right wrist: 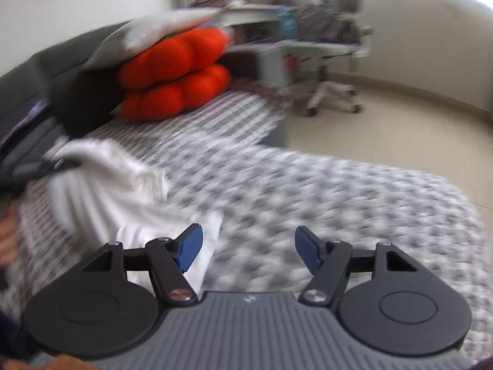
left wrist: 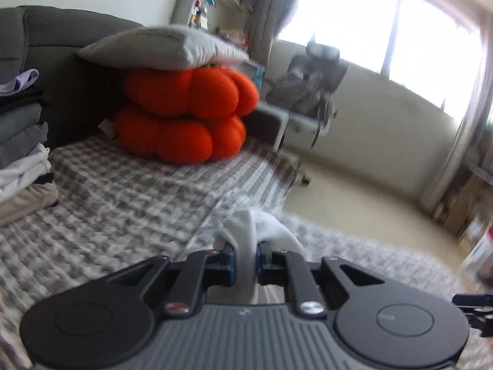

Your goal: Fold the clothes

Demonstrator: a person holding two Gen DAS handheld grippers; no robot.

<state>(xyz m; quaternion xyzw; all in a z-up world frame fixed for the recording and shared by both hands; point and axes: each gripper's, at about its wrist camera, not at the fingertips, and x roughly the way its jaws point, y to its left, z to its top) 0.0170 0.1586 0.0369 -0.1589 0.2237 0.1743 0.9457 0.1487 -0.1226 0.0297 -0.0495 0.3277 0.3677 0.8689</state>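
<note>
A white garment (left wrist: 246, 225) is pinched between the blue pads of my left gripper (left wrist: 245, 259), which is shut on it; the cloth bunches up just past the fingertips. In the right wrist view the same white garment (right wrist: 101, 185) hangs in folds from the left gripper (right wrist: 58, 163) at the left edge and trails down onto the checked bed cover (right wrist: 277, 185). My right gripper (right wrist: 249, 246) stands open over the cover with nothing between its pads; the garment's lower edge lies under its left finger (right wrist: 188, 246).
A pile of folded clothes (left wrist: 18, 141) stands at the left against a dark grey backrest (left wrist: 61, 30). Two orange cushions (left wrist: 185, 114) with a grey pillow (left wrist: 166, 46) on top sit at the back. An office chair (right wrist: 336, 46) stands on the floor beyond.
</note>
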